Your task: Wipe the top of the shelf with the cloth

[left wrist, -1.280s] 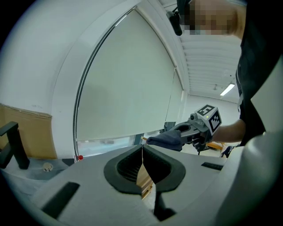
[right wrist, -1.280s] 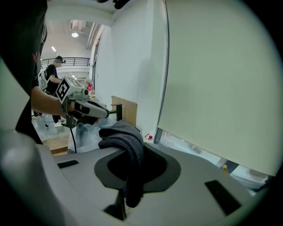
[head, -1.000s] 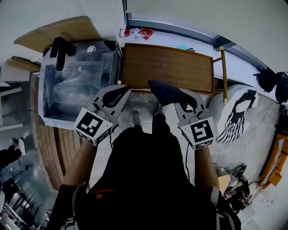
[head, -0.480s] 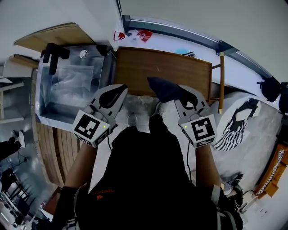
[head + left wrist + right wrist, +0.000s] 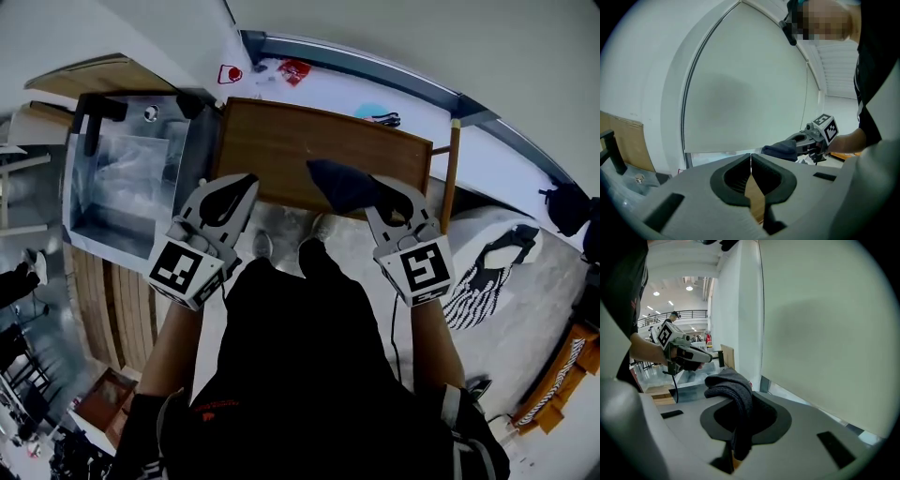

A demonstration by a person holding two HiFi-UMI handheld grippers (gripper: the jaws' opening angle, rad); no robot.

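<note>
From the head view, both grippers are held out in front of the body over the near edge of the wooden shelf [image 5: 281, 141], which stands against the far wall. A clear bin [image 5: 82, 202] is just to its left. The right gripper [image 5: 382, 195] has the dark cloth [image 5: 339, 184] bunched at its tips. The cloth lies over the near middle of the shelf top, though from here I cannot tell whether it touches the wood. I take it that it is carried at the jaw tips so the fabric meets the surface first and the hard fingers stay off it. The left gripper [image 5: 240, 187] sits beside it toward the shelf's left end, well apart from the cloth and with no part in holding it.

In the left gripper view, the jaws are pressed together along a thin seam with nothing between them. Only the brown of the shelf shows through the gap below. I judge this gripper is simply parked out of the wiping path.

In the right gripper view, the jaws are clamped on a fold of the cloth, which humps over the tips and hangs down between them. The camera faces the pale far wall and not the wood, so I judge the cloth is not yet pressed flat. The next move is to lower it and drag it along the top.
</note>
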